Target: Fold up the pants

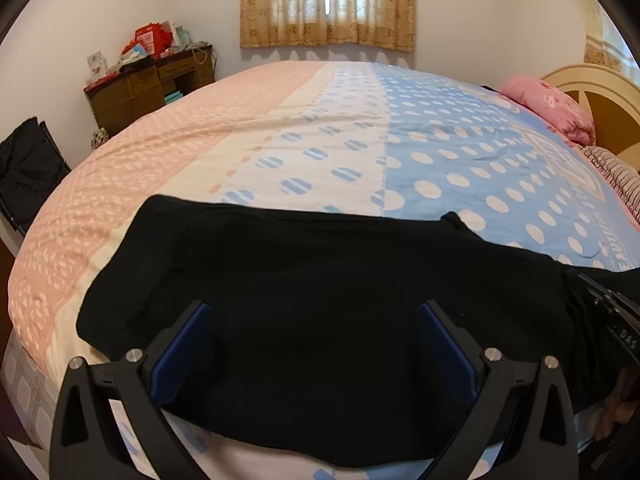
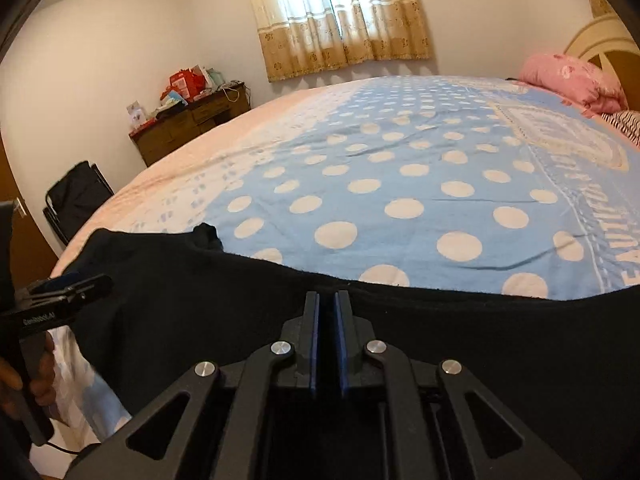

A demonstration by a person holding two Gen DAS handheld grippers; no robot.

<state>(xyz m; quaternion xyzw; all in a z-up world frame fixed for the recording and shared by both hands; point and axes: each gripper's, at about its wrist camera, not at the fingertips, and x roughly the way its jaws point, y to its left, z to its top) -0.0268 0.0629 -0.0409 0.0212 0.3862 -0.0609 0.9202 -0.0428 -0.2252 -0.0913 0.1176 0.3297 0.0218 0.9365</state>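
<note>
Right gripper (image 2: 328, 300): jaws nearly together; whether black cloth is pinched cannot be told.
Left gripper (image 1: 316, 316): jaws wide, nothing between them, over the cloth.
Pants (image 1: 312, 304): black, spread along the near edge of the bed (image 1: 352, 136), cut off at 3 o'clock.
Folds: lost in the dark fabric.

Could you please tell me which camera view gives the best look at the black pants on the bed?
The left wrist view: the black pants lie spread across the bed's near edge, with the far outline and left end visible. The right wrist view shows only a dark band, cut off at the right.
</note>
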